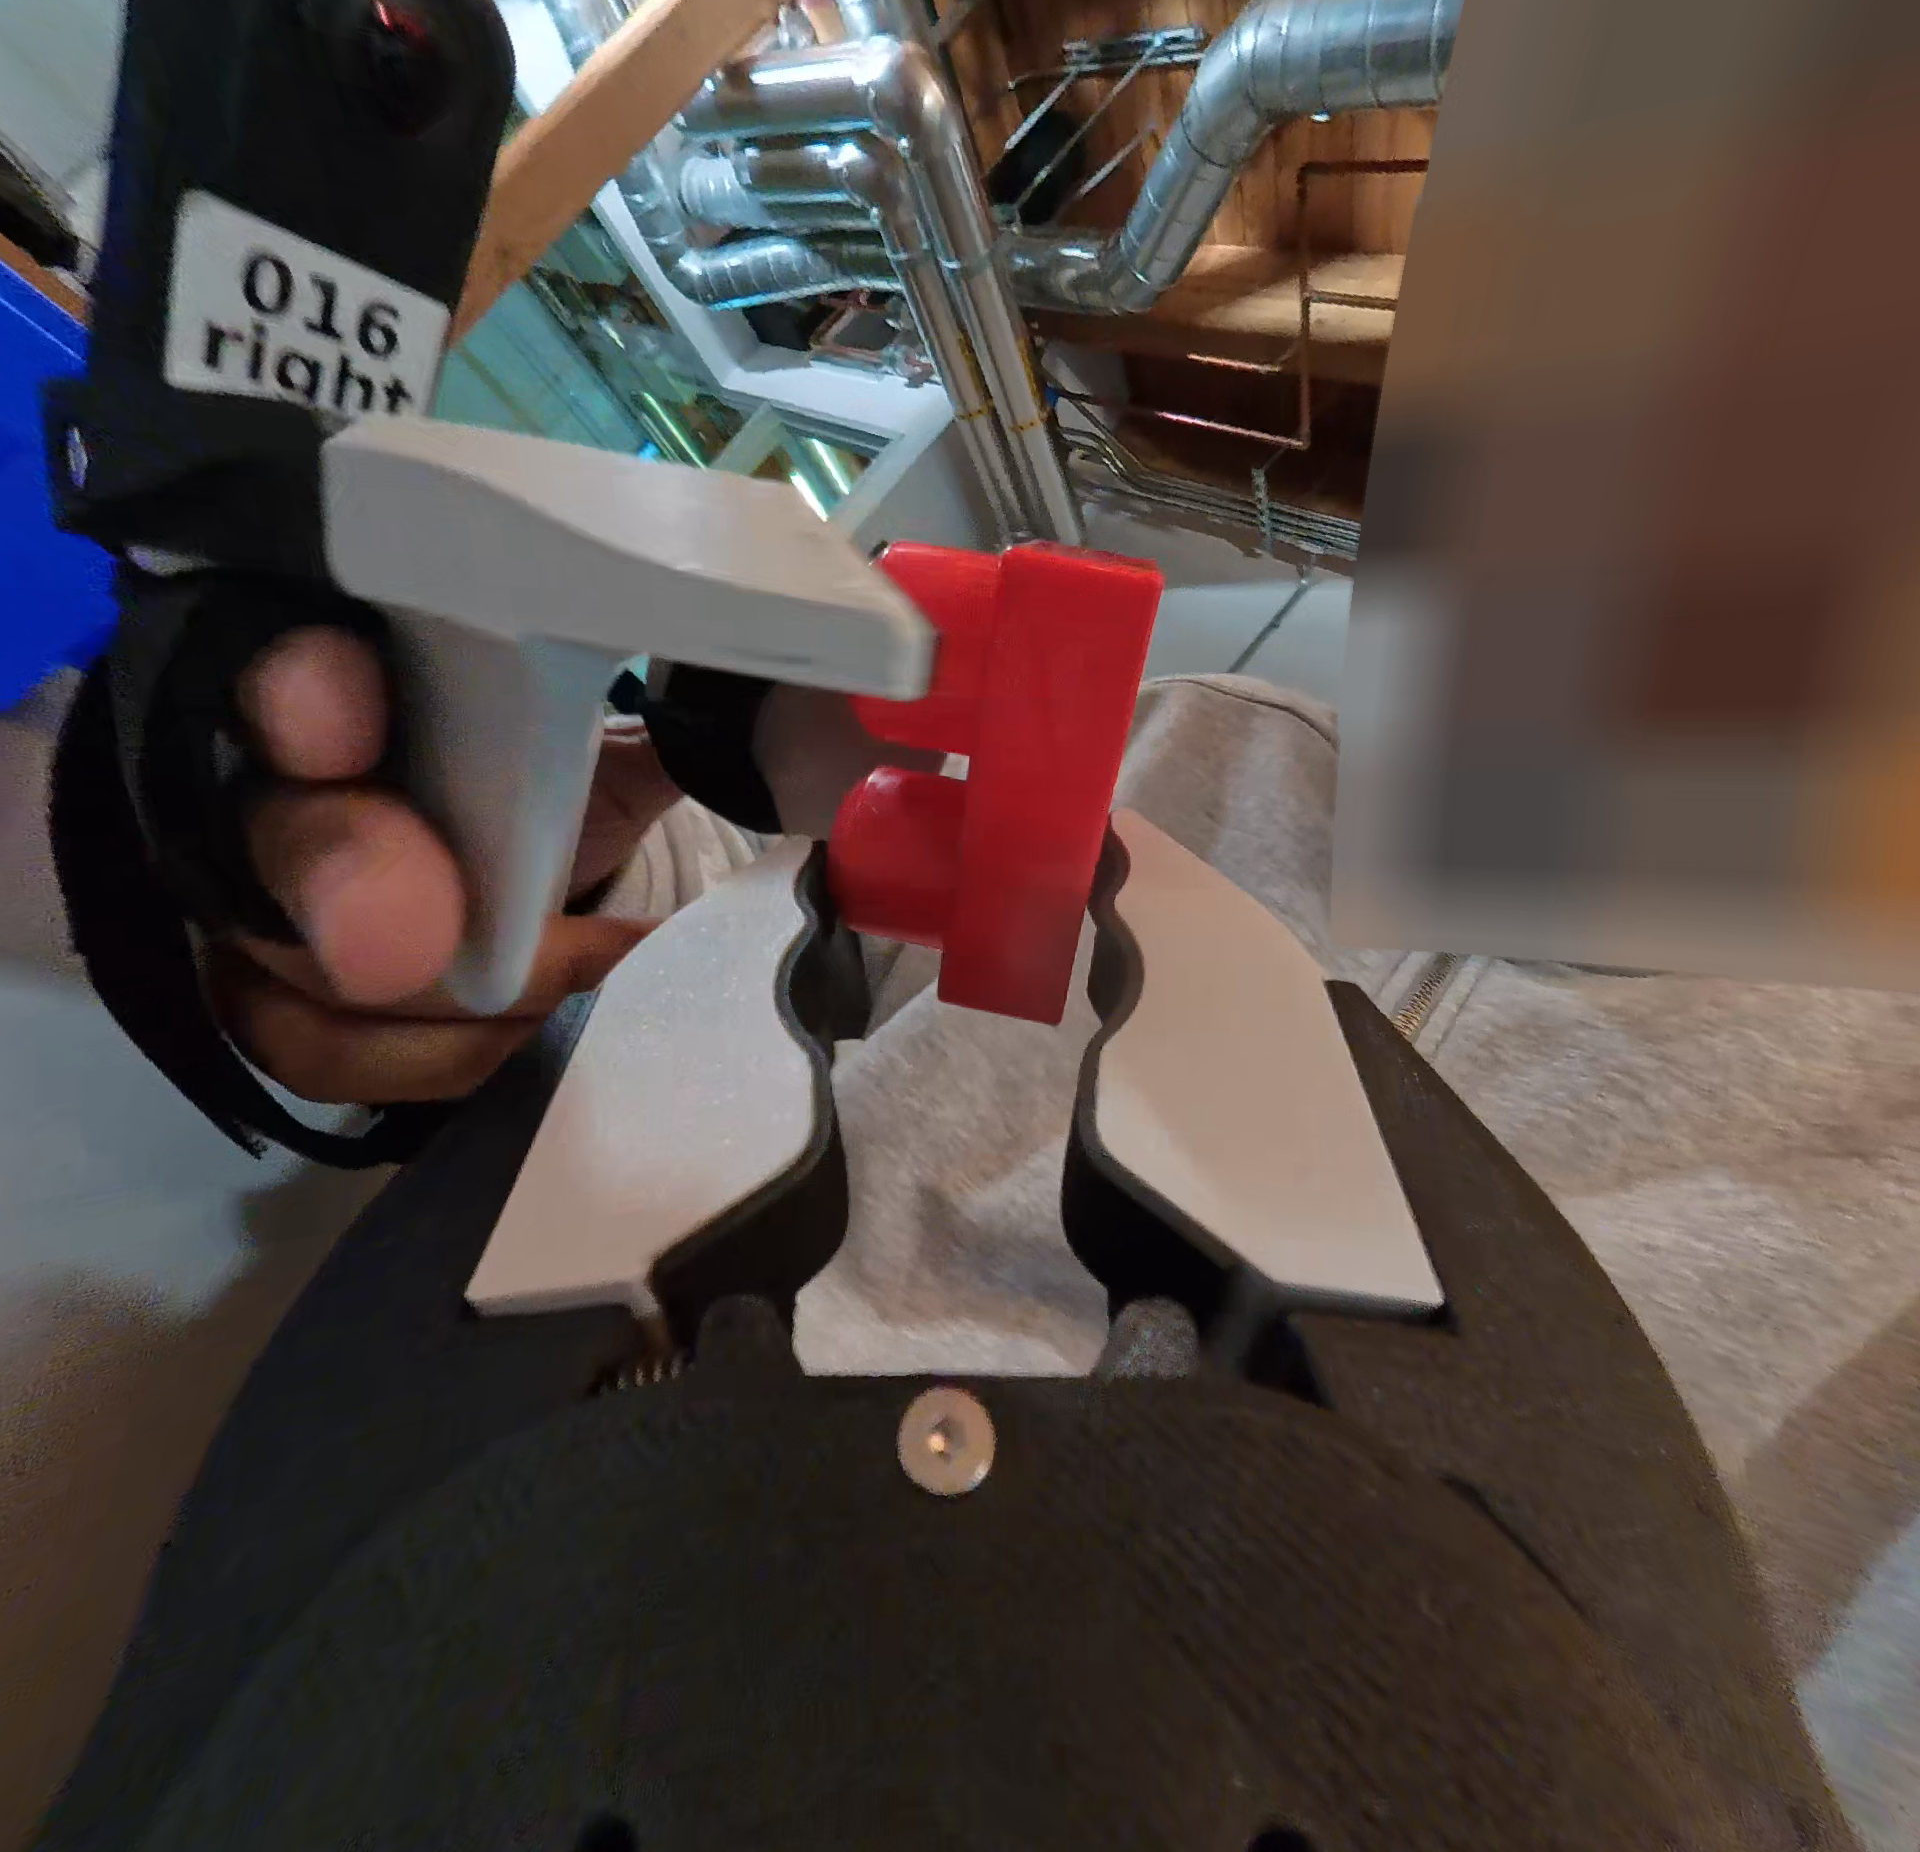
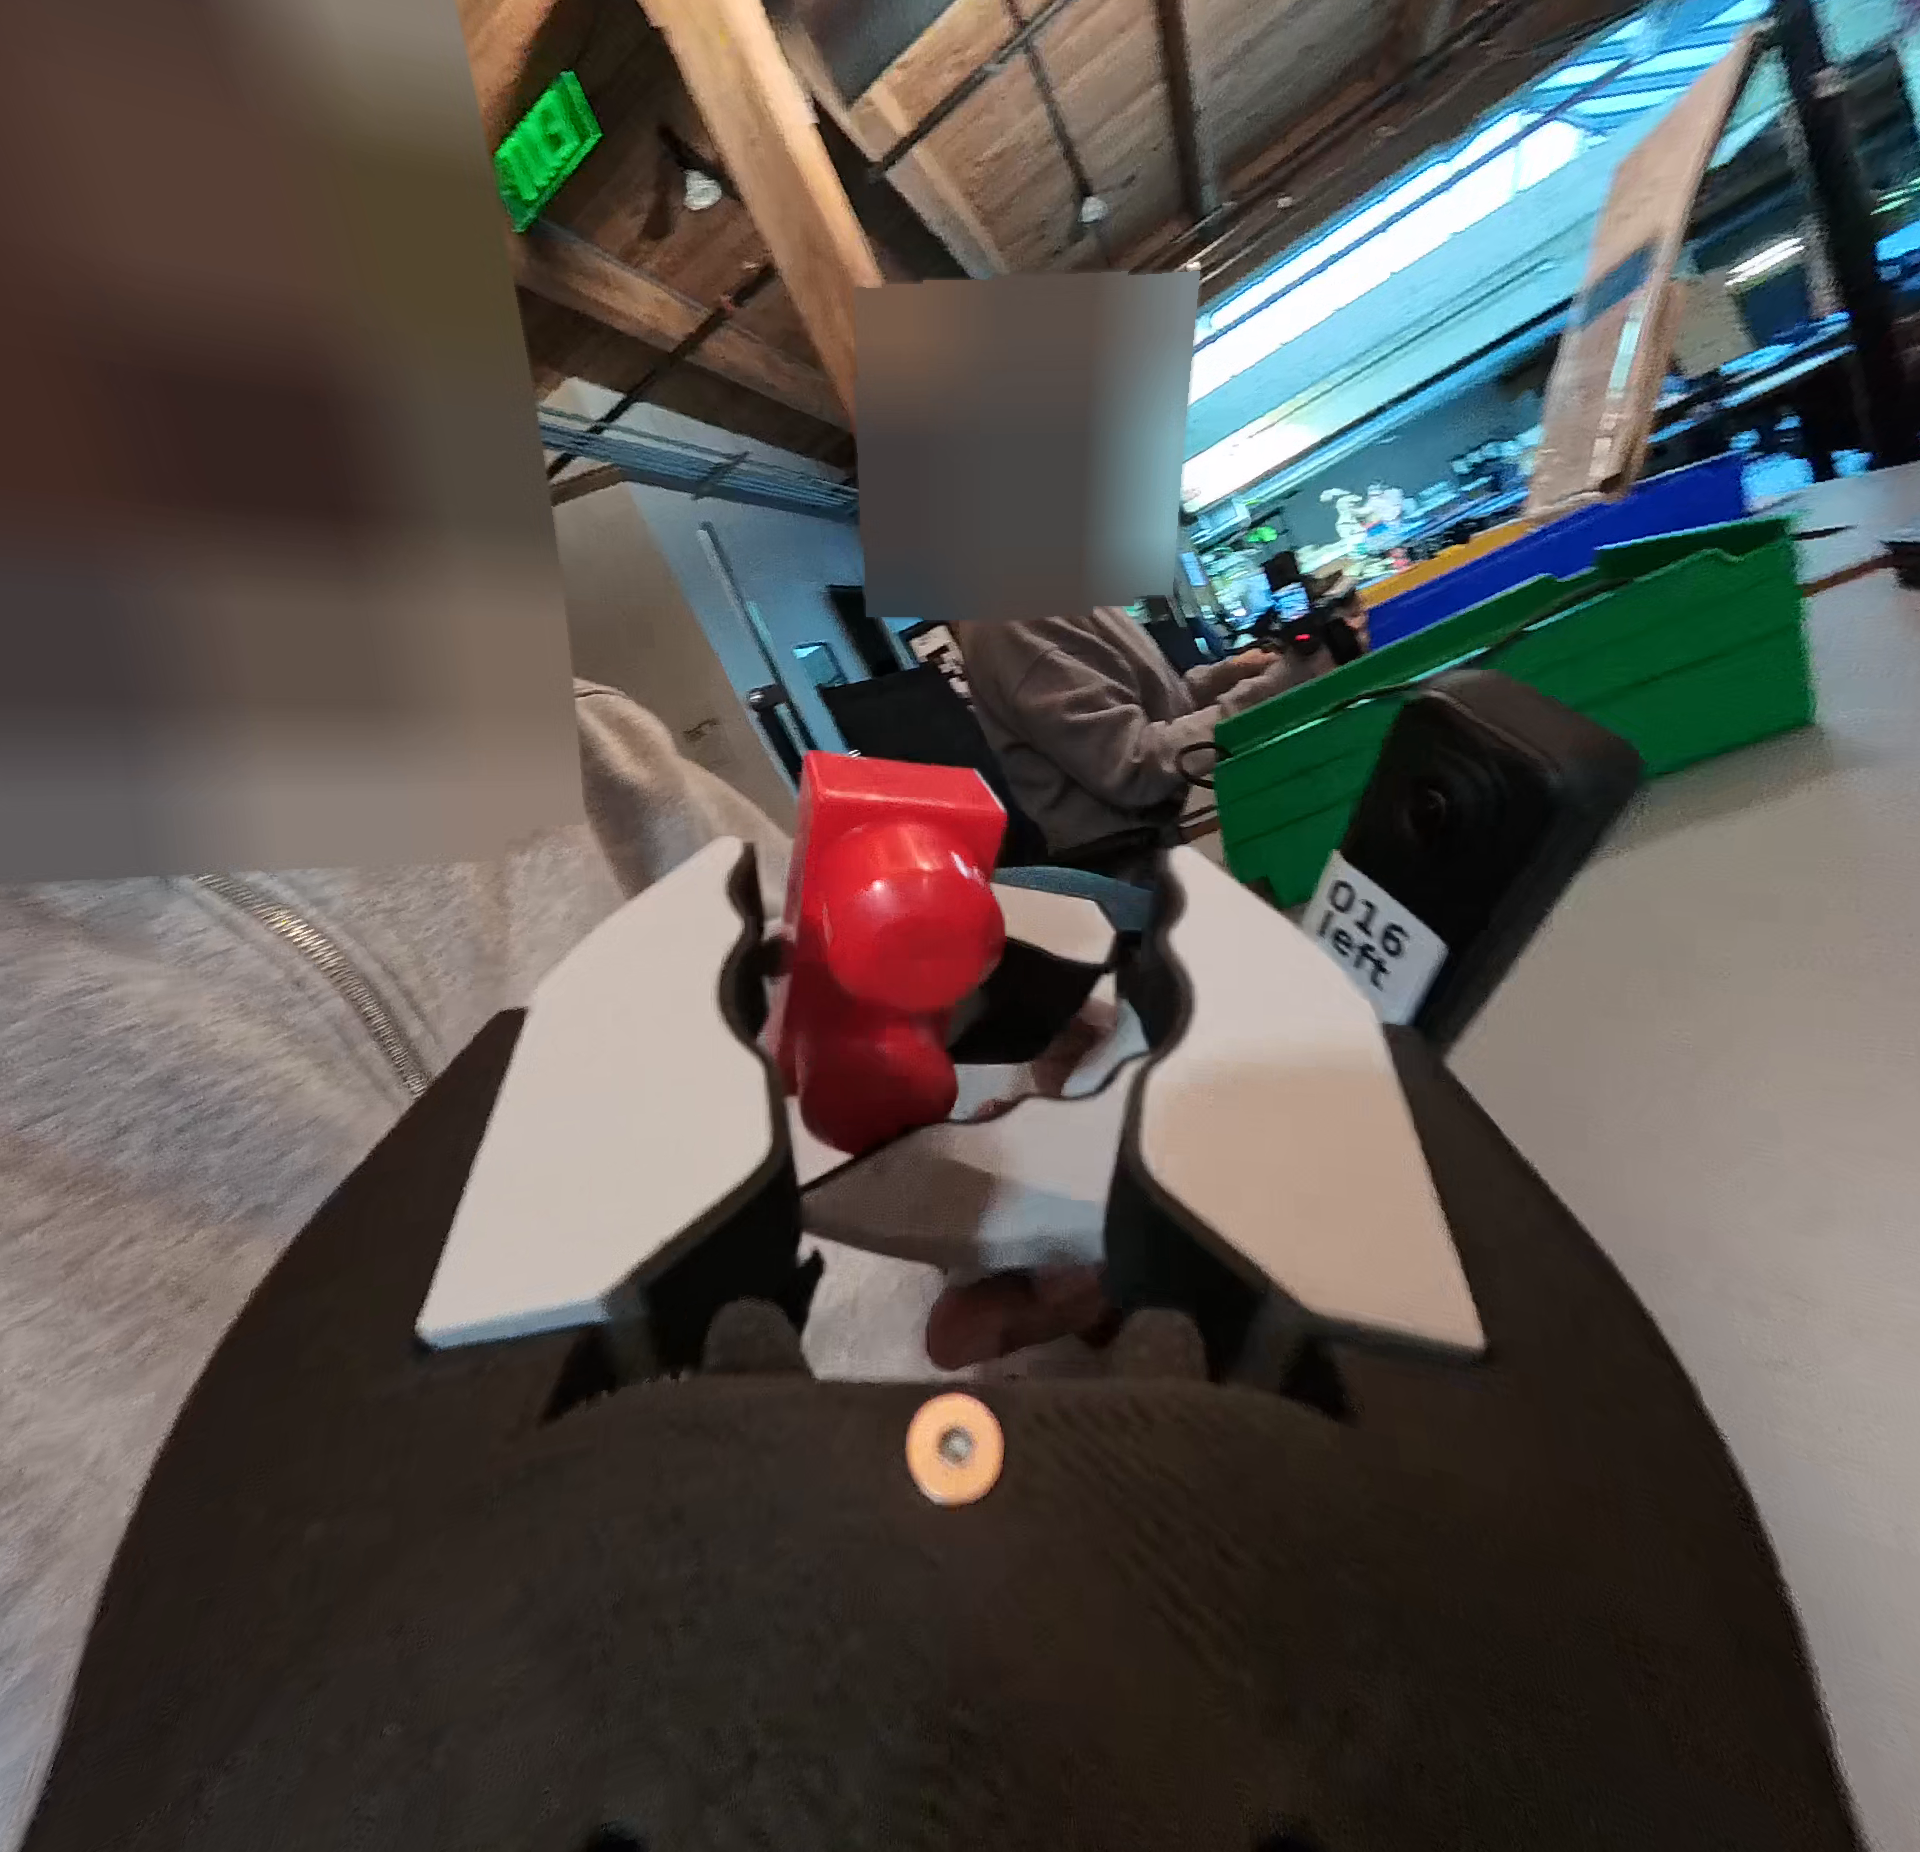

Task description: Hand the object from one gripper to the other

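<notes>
A red toy brick (image 1: pixel 1029 763) with two round studs is held up in the air. My left gripper (image 1: pixel 961 857) is shut on its lower part: one finger presses the lower stud, the other the flat back. My right gripper comes in from the left in the left wrist view, and its near grey finger (image 1: pixel 623 566) lies against the upper stud. In the right wrist view the right gripper (image 2: pixel 961 867) is open around the brick (image 2: pixel 894 950). The brick sits close to its left finger, with a gap to the right one. The left gripper's black body (image 2: pixel 1496 846) is behind.
A green bin (image 2: pixel 1662 680) and a blue bin (image 2: pixel 1558 555) stand on the white table (image 2: pixel 1714 1127) at the right. The holder's grey sweatshirt (image 1: pixel 1558 1127) is right behind the grippers. Another person (image 2: pixel 1081 722) sits farther back.
</notes>
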`<action>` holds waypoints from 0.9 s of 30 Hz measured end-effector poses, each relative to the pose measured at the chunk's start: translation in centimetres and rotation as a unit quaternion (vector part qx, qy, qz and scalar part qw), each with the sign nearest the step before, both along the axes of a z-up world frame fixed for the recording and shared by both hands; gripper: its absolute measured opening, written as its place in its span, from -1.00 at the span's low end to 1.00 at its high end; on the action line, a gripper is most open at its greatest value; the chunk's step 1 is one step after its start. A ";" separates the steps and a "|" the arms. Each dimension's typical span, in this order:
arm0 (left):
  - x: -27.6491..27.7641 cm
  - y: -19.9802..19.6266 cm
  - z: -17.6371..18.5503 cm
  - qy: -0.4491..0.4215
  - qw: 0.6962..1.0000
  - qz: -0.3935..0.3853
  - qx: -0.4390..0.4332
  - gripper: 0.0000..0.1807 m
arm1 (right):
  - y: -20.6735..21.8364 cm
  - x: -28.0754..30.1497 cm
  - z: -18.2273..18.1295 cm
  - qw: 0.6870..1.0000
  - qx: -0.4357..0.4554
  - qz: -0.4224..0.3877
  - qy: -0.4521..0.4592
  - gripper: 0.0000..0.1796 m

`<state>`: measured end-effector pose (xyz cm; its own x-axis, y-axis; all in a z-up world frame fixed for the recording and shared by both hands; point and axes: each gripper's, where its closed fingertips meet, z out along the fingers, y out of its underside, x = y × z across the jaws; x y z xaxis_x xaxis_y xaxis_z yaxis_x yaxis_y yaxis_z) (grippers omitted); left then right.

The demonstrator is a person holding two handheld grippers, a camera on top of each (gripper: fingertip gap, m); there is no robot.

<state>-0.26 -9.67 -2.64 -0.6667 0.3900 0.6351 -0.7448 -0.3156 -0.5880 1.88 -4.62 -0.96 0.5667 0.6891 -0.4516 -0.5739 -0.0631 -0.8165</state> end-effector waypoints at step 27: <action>7.4 3.1 -5.4 -0.081 0.869 0.367 0.322 -0.45 | 1.7 5.3 -2.9 0.955 -0.065 -0.240 -0.162 -0.54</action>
